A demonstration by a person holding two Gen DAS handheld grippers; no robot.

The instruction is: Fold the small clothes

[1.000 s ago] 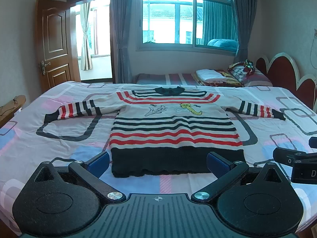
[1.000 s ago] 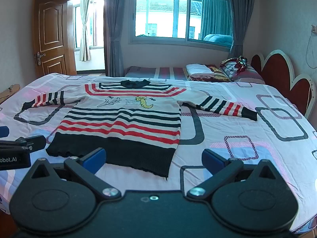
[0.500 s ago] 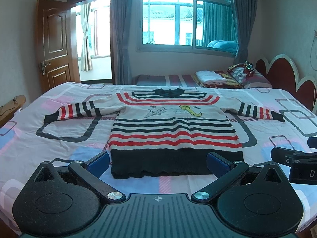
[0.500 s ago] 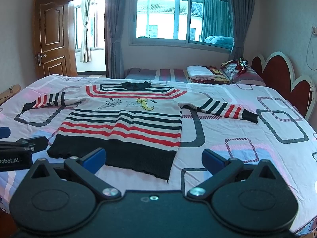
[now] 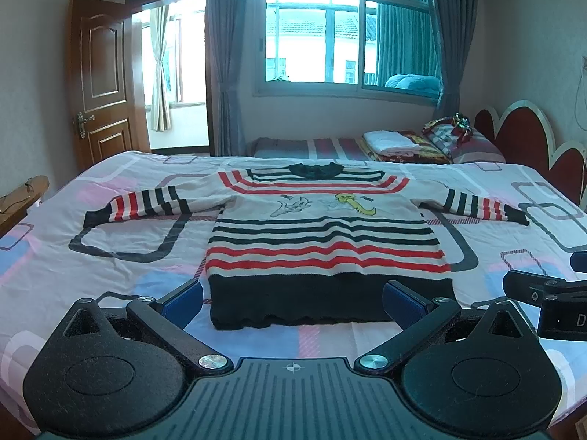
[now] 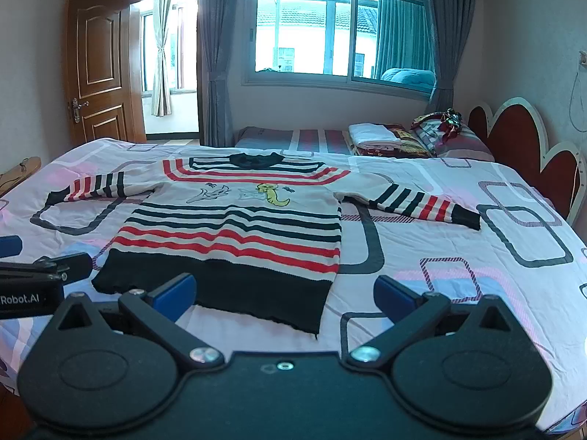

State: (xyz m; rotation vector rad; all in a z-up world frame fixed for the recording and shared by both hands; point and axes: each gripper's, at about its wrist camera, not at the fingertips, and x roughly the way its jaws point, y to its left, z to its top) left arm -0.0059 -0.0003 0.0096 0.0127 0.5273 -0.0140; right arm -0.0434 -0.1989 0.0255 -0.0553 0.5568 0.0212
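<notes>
A small striped sweater (image 5: pixel 323 234) lies flat and face up on the bed, sleeves spread to both sides, black hem toward me. It also shows in the right wrist view (image 6: pixel 234 227). My left gripper (image 5: pixel 293 302) is open and empty, hovering just in front of the hem's middle. My right gripper (image 6: pixel 284 293) is open and empty, in front of the hem's right corner. Each gripper shows at the edge of the other's view: the right one (image 5: pixel 543 293), the left one (image 6: pixel 40 275).
The bed (image 5: pixel 91 267) has a pink, blue and white patterned sheet. A red headboard (image 6: pixel 521 143) stands at the right. Folded bedding and pillows (image 6: pixel 407 139) lie on a second bed by the window. A wooden door (image 5: pixel 99 80) stands open at the left.
Both grippers have risen slightly and tilted a little; the sweater sits lower in view and has not moved. Both stay open.
</notes>
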